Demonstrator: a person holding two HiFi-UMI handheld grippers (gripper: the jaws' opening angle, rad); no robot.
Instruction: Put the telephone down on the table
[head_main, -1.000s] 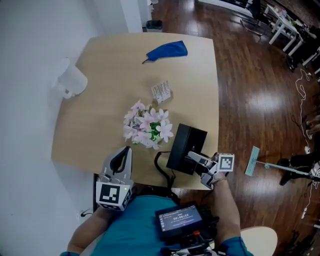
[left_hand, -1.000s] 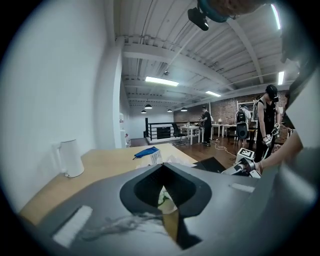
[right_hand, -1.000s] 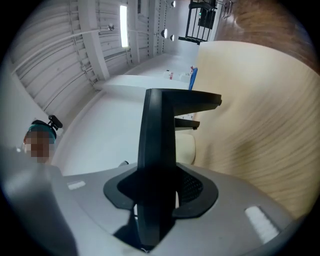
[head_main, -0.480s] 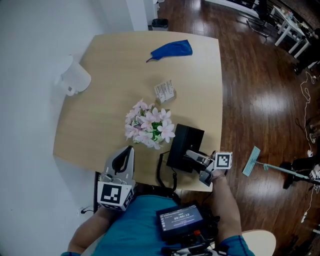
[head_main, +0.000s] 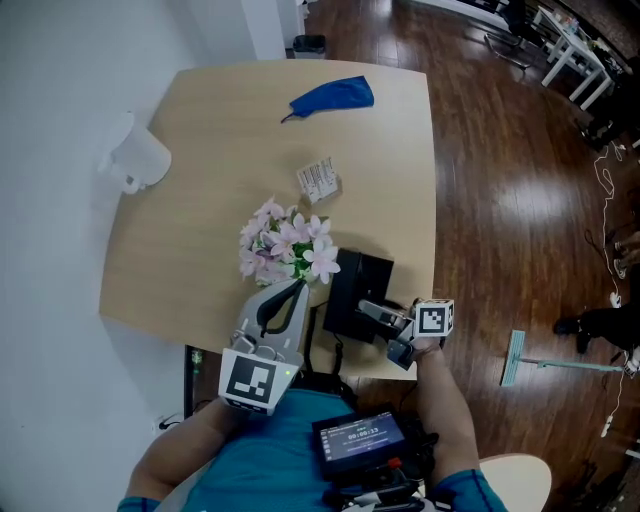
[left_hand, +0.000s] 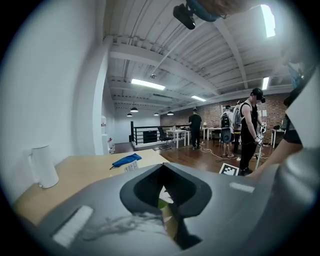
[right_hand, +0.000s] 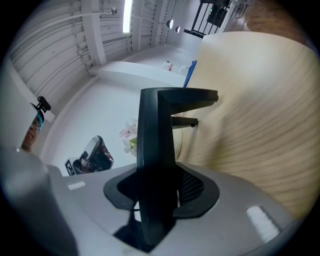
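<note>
The black telephone stands tilted at the near edge of the wooden table, its cord hanging over the edge. My right gripper is shut on the phone's near side. In the right gripper view the phone's black body runs up between the jaws. Whether the phone rests on the table I cannot tell. My left gripper is shut with nothing in it. Its tips point at the pink flowers, just left of the phone. The left gripper view shows those jaw tips meeting.
A blue cloth lies at the table's far side, a small packet mid-table and a white jug at the left edge. A mop lies on the wood floor to the right. People stand far off across the room.
My left gripper has moved right and forward, from the table's near-left edge up beside the flowers and the phone. The right gripper keeps its grip on the phone and has barely shifted.
</note>
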